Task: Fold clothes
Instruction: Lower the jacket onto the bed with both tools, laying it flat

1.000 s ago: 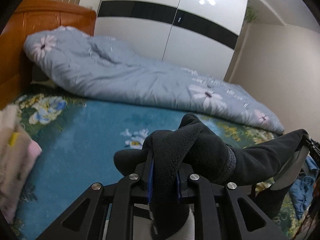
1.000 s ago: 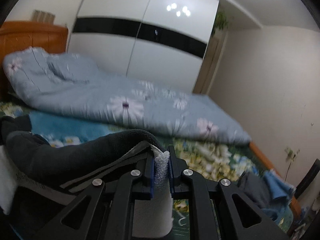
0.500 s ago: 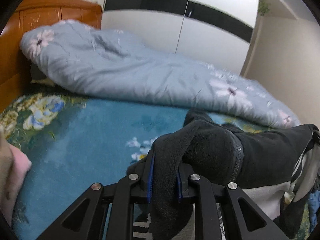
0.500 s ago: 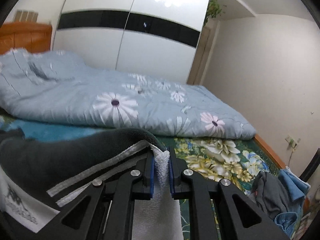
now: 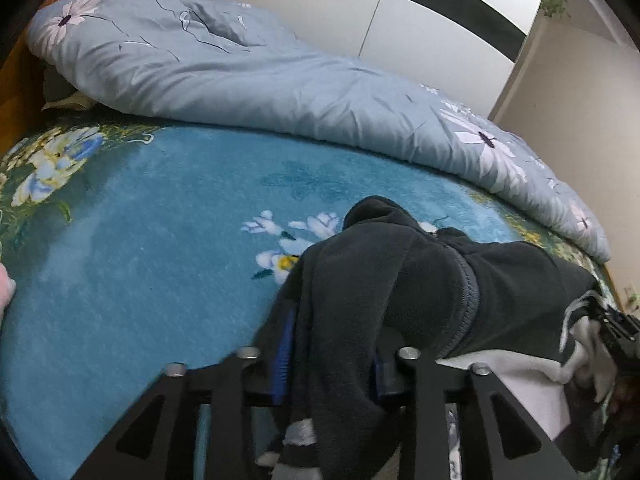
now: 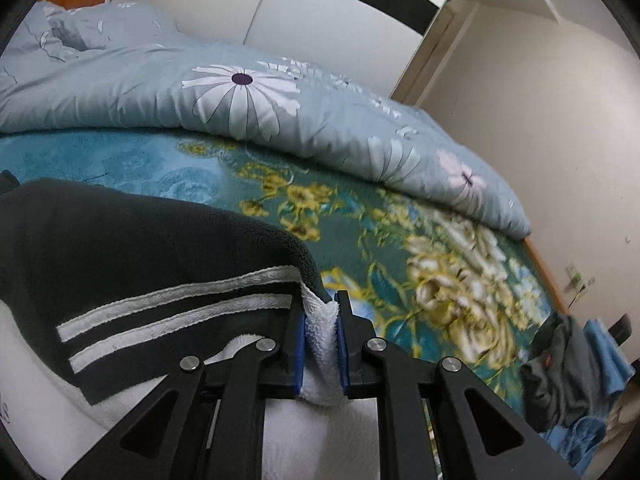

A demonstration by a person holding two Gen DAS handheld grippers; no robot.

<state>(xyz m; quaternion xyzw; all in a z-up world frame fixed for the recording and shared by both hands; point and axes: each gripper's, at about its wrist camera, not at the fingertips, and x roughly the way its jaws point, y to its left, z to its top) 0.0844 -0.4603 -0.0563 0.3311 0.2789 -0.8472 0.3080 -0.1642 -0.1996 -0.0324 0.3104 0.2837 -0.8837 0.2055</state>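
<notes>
A bed [image 5: 140,280] with a teal floral blanket carries a pale blue quilt [image 5: 248,76] along its far side; the dark fleece garment [image 5: 400,288] lies on the blanket; the left tool [image 5: 332,354] has just been opening, fleece draped between its parted jaws; the right tool [image 6: 321,344] pinches the garment's white edge.

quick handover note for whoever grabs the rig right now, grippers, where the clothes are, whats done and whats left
Left gripper: jaws have just been opening; the dark fleece top still hangs between them, grip loosening.
Right gripper: shut on the top's white fleece edge.
The top stretches between both grippers, low over the blue floral blanket. Unfolded clothes lie heaped at the bed's far right.
Done: top carried to the blanket.
Left: lay it flat, fold it, then likely the heap.
</notes>
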